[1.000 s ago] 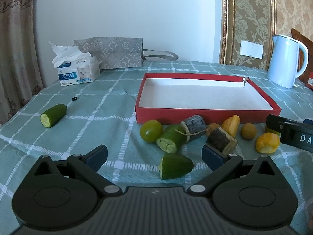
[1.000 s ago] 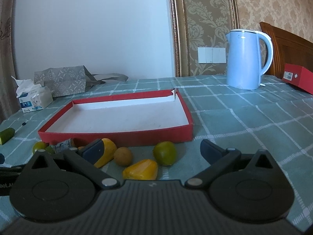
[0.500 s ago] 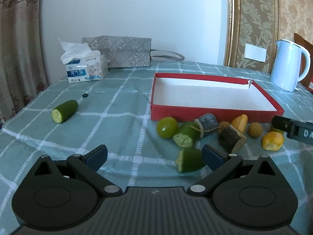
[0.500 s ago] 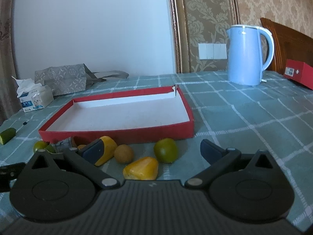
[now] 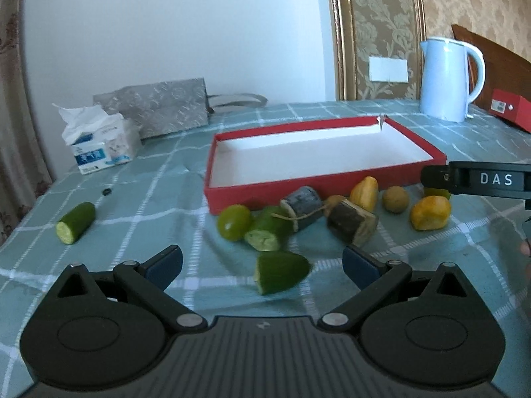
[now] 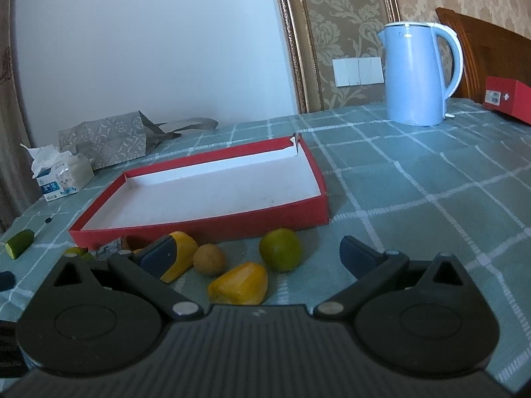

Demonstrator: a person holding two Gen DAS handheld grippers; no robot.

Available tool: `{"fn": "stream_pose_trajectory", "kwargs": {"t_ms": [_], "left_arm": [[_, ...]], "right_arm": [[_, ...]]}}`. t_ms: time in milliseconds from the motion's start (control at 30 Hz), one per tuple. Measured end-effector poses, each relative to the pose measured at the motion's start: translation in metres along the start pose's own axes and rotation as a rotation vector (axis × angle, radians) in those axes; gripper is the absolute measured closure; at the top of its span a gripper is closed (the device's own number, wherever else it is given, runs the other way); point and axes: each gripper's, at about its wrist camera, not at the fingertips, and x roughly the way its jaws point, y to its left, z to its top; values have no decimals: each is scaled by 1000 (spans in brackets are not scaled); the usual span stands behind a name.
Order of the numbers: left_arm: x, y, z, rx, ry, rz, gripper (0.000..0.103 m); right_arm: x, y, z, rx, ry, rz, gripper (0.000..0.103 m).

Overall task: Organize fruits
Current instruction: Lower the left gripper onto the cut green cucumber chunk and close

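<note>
Left wrist view: the green cucumber end piece (image 5: 281, 272) lies on the checked tablecloth (image 5: 139, 205) between the spread fingers of the left gripper (image 5: 262, 260), empty and touching nothing. At 12 o'clock, past the clustered fruit, sits the shallow red cardboard tray (image 5: 312, 184), still bare. Likely step: first pick; next, lower and close. The right gripper (image 6: 255, 255), also wide and empty, hovers over a yellow wedge-shaped fruit (image 6: 239, 285).

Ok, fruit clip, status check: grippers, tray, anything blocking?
Left gripper open, empty, over cucumber piece. Right gripper open, empty, above yellow fruit. Red tray holds nothing yet. Nothing blocking.
</note>
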Motion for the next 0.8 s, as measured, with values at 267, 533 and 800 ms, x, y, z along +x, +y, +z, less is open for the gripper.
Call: {"fn": "stream_pose_trajectory", "kwargs": {"t_ms": [267,533,800], "left_arm": [[28,1,4,-85,81,28,1],[30,4,0,-98,88,21,1],[32,6,-2,-111,91,6,8]], "right_arm": [[2,3,0,-17,8,-7,0],[2,2,-1,-19,15,-11,0],[2,4,-2,-28,7,-29,0]]}}
